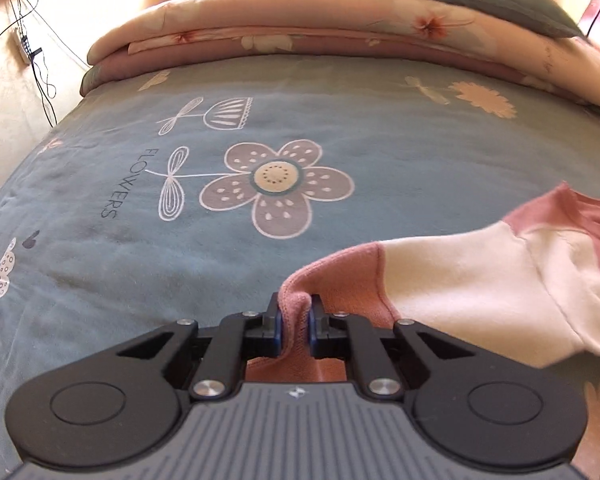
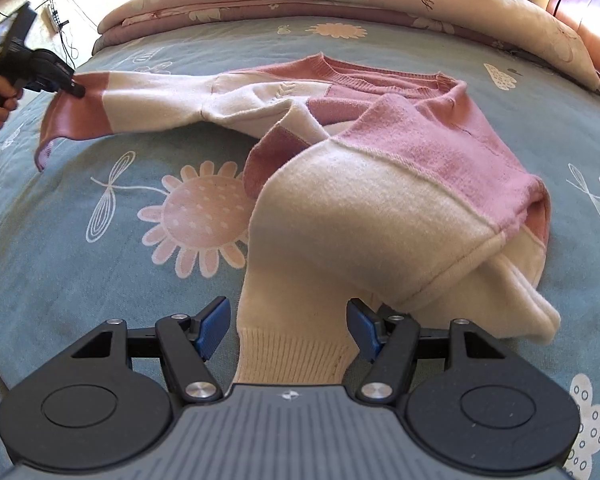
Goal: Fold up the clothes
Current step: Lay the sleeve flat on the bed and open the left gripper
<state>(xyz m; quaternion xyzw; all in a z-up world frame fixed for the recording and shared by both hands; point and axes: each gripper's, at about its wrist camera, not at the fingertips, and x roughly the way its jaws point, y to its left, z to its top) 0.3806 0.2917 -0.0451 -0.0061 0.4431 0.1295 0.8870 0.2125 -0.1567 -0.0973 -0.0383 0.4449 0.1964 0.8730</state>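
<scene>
A pink and white sweater (image 2: 380,152) lies bunched up on the blue flowered bed cover (image 2: 80,280), and the left gripper (image 1: 296,326) has its fingers pressed tight on the pink end of one sleeve (image 1: 300,296), holding it up off the bed. The right gripper (image 2: 288,328) has its fingers spread wide with the white ribbed cuff (image 2: 292,356) between them, but they do not squeeze it. If the left one tugs too hard, I think the thin pinch could slip, or the whole sweater could slide and bunch up more, since nothing holds the other side down.
</scene>
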